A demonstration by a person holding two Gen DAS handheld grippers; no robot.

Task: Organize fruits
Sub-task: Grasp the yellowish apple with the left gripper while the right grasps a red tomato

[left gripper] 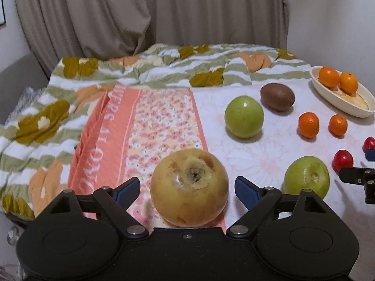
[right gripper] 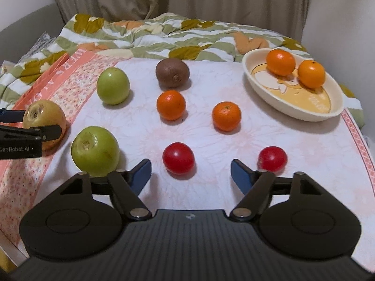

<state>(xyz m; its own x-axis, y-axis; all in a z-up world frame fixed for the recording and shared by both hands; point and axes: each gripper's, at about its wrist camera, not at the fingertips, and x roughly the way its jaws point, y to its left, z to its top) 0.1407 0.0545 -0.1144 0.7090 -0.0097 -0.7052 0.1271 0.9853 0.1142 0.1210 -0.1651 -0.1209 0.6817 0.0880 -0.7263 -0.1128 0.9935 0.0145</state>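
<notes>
A yellow apple (left gripper: 189, 187) sits between the open fingers of my left gripper (left gripper: 187, 187); the pads stand clear of it. It also shows in the right wrist view (right gripper: 43, 117). My right gripper (right gripper: 190, 175) is open and empty, just behind a red tomato (right gripper: 178, 161), with a second tomato (right gripper: 272, 159) to its right. Two green apples (right gripper: 95, 151) (right gripper: 113, 86), a brown kiwi (right gripper: 172, 73) and two loose oranges (right gripper: 171, 105) (right gripper: 226, 116) lie on the white cloth. A cream oval dish (right gripper: 264, 89) holds two oranges (right gripper: 280, 61) (right gripper: 311, 74).
A rumpled green, white and orange quilt (left gripper: 145, 70) lies behind the fruit. A pink flowered band (left gripper: 161, 121) runs along the cloth on the left. Beige curtains (left gripper: 150, 11) hang at the back. The cloth's right edge (right gripper: 358, 140) drops off beside the dish.
</notes>
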